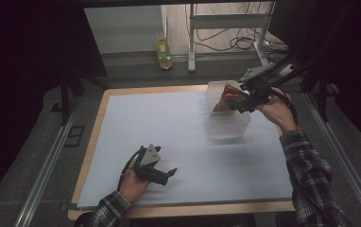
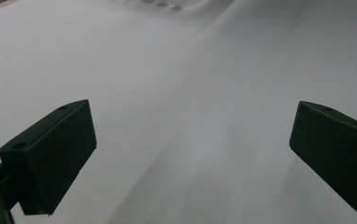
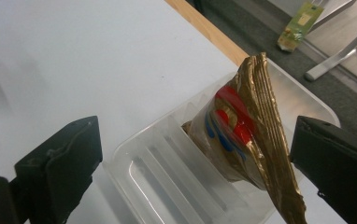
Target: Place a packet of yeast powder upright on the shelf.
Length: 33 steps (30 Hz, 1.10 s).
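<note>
so the gold foil snack bag with red and blue print [image 3: 242, 135] is standing up on edge inside the clear ribbed plastic tub [image 3: 167, 172], leaning against the tub's far wall with its crimped seam pointing up. in the high view the bag [image 1: 230, 97] and the tub [image 1: 228, 125] sit up around 1 o'clock on the pale blue-white table mat [image 1: 169, 142], close to the far right corner.

the right gripper [image 3: 195, 163] is right over the tub with its jaws spread wide, one on each side of the bag. the right-hand jaw looks like it's just about against the bag's crimped edge, but i can't tell for sure if it's touching; the left-hand one is well clear of it. in the high view that gripper [image 1: 250, 98] hangs over the tub's far right side, held by a hand coming out of a plaid sleeve [image 1: 306, 161].

the left gripper [image 2: 190, 154] is way off at about 7 o'clock on the mat, well apart from the tub, jaws wide with nothing but bare mat between them. in the high view it [image 1: 167, 176] rests low on the mat, pointing toward 3 o'clock.

out past the table at 12 o'clock there's a small yellow-green carton [image 1: 163, 49] on the floor.
</note>
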Motion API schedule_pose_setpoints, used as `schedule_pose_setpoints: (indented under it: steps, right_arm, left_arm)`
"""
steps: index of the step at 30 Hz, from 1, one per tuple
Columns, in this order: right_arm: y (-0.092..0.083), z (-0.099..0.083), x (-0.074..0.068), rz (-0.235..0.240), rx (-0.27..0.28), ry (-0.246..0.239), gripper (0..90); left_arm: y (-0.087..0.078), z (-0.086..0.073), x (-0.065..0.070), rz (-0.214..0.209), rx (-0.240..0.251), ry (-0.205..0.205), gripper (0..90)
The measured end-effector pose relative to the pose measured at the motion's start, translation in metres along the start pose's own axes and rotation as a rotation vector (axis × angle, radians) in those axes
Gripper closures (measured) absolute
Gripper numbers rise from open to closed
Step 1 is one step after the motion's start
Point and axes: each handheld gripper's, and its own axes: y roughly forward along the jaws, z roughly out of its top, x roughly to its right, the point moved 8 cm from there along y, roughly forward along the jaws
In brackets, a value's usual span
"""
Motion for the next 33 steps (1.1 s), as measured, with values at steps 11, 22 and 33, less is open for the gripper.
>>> schedule_pose_setpoints:
  steps: [11,22,33]
  right_arm:
    - [-0.006,-0.010,-0.015,-0.011,-0.004,0.036,2.4]
    - [-0.016,-0.025,-0.025,-0.035,0.020,0.116,2.5]
    - [-0.034,-0.035,-0.040,-0.031,0.049,0.126,2.5]
  left_arm:
    - [-0.002,0.002,-0.001,-0.013,0.012,-0.056,0.1]
    - [-0.001,0.001,0.000,-0.017,0.001,-0.055,0.3]
    - [-0.001,0.000,-0.001,-0.009,-0.009,-0.042,0.4]
